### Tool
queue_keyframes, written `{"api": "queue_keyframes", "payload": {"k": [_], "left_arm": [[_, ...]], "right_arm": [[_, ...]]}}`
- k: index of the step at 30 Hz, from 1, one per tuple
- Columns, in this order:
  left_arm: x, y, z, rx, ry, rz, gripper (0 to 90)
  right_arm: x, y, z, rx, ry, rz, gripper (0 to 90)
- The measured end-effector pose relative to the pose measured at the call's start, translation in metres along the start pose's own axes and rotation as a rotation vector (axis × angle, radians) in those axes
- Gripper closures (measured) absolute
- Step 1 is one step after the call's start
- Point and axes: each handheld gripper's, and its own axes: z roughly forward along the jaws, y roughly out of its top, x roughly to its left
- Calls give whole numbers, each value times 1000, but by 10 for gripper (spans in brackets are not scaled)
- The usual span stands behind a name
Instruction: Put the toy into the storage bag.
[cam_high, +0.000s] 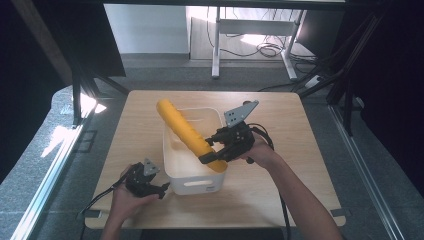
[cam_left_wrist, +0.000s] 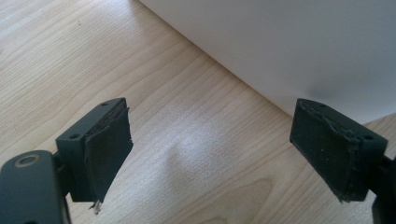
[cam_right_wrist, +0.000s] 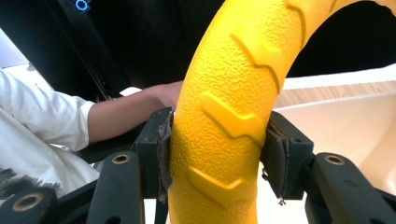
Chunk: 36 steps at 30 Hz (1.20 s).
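Yellow roller: we see a long, pebbled yellow foam cylinder (cam_high: 186, 133) with raised chevron ridges, lying slantwise across the white bin (cam_high: 172, 157), its far end jutting past the bin's back-left rim and its near end at the front-right corner.
Right tool: we find the right tool (cam_high: 214, 154) clamped on the cylinder near its lower end; in the right gripper view both pads press the yellow surface (cam_right_wrist: 224, 121) from either side.
White bin: we note it stands near the middle of the counter (cam_high: 280, 190), a handle slot in its near wall.
Left tool: we see the left tool (cam_high: 162, 189) low on the counter, just beside the bin's near-left corner, jaws spread wide with bare wood between them and the bin's white wall (cam_left_wrist: 289, 42) just ahead.
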Motion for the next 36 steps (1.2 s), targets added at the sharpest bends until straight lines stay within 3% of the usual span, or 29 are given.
{"api": "queue_keyframes", "payload": {"k": [9, 16, 20, 26, 31, 36], "left_arm": [[0, 0, 1, 4, -2, 4, 129], [0, 0, 2, 5, -3, 4, 129], [0, 0, 1, 1, -2, 3, 129], [0, 0, 0, -1, -1, 2, 129], [0, 0, 0, -4, 0, -1, 129], [0, 0, 0, -4, 1, -1, 129]], "right_arm": [[-9, -12, -2, 26, -5, 28, 480], [-8, -16, -3, 14, -37, 6, 449], [-3, -15, -7, -23, -94, -8, 375], [8, -21, -24, -100, -191, -32, 356], [14, -33, -43, -143, -255, -23, 359], [18, -56, -67, -171, -359, 4, 363]]}}
